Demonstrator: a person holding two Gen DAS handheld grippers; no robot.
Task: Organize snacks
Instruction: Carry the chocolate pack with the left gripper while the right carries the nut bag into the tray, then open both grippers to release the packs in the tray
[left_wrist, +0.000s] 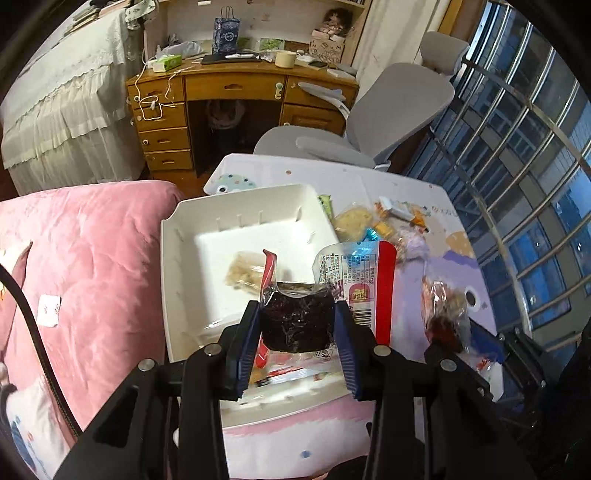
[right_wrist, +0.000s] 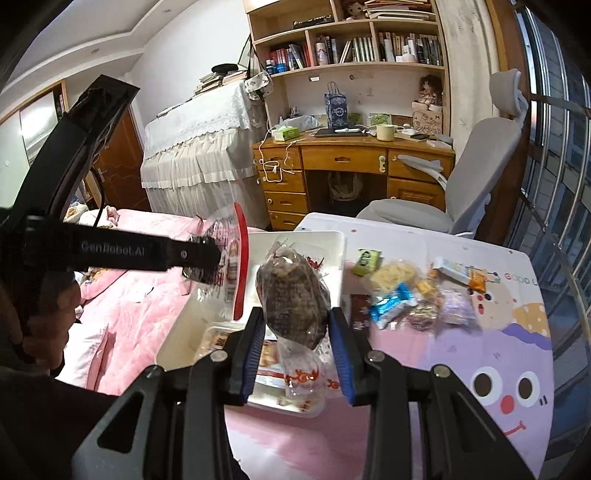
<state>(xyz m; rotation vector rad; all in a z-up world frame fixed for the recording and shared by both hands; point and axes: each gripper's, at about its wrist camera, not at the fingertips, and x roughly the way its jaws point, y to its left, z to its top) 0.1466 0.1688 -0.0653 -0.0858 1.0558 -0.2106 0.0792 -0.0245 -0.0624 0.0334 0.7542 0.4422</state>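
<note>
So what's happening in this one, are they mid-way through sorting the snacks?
Yes. A person holds tongs in each hand over a white bin. The left tongs grip a dark snack in a clear, red-edged wrapper. The right tongs grip a brown snack in a clear bag. A few packets already lie in the bin, and a pile of snacks still waits on the table beside it.

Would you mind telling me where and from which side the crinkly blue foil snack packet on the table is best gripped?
Grip the crinkly blue foil snack packet across its narrow middle, coming from above. It lies flat on the table at the near edge of the snack pile, with neighbours crowding its far side, so a sideways approach would probably disturb them.
</note>
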